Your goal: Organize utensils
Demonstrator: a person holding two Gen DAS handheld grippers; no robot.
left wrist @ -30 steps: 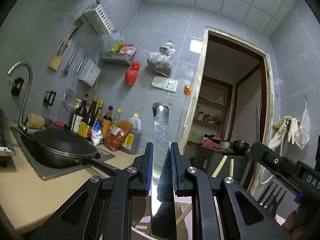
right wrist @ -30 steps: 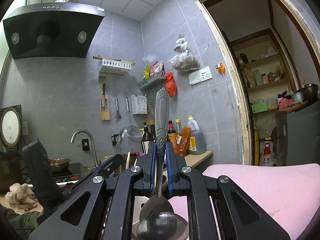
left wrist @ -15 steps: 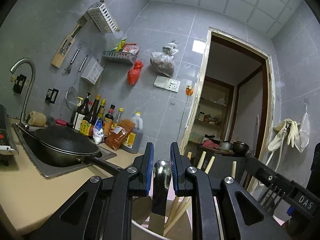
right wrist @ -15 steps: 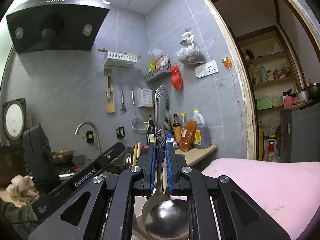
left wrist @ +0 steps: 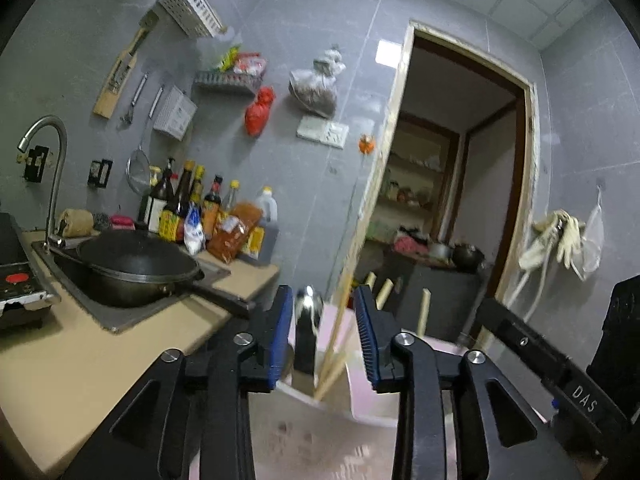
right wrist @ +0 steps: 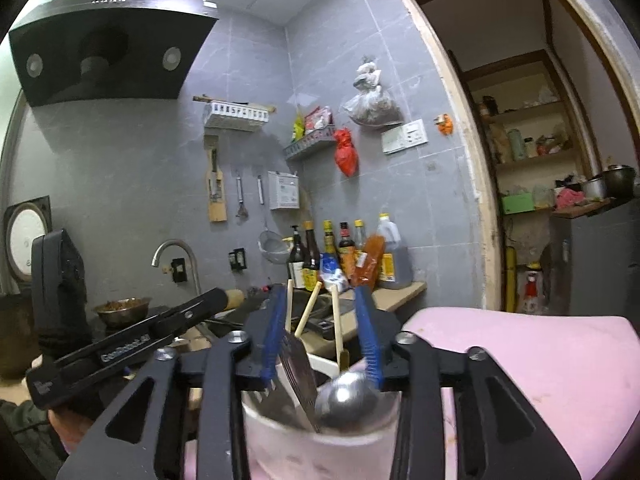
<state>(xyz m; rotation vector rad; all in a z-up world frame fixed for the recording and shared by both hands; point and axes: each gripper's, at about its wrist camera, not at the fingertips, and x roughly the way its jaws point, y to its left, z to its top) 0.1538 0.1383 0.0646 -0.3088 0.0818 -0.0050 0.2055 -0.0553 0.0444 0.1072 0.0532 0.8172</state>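
Here, both grippers stand apart from the cutlery they carried a second ago. In the right wrist view, the right gripper (right wrist: 322, 334) has just been opening: its blue pads are spread and press on nothing, while the spoon (right wrist: 346, 400), clamped upright between them a moment earlier, now lies bowl-up in the white cup (right wrist: 280, 440), leaning against a fork (right wrist: 296, 376). Several wooden chopsticks (right wrist: 308, 310) stand in the same cup, rising between the open jaws without touching them. The cup sits on a pink cushion (right wrist: 520, 360).

In the left wrist view, the left gripper (left wrist: 322, 336) has likewise just been opening; the steel knife (left wrist: 306, 332), gripped by its blade a second ago, now stands free in the cup (left wrist: 296, 394), nearer the left pad than the right, and appears to touch neither. The right gripper's black arm crosses the frame's lower right.

Beyond lie a tan counter (left wrist: 80, 360), a black wok (left wrist: 136, 272) in the sink and a row of sauce bottles (left wrist: 188, 204) against the grey tiled wall, with a doorway (left wrist: 460, 160) to the right.

Judged from this, both utensils are delivered, and the hands seem free to fetch whatever remains; no loose cutlery shows in either view.
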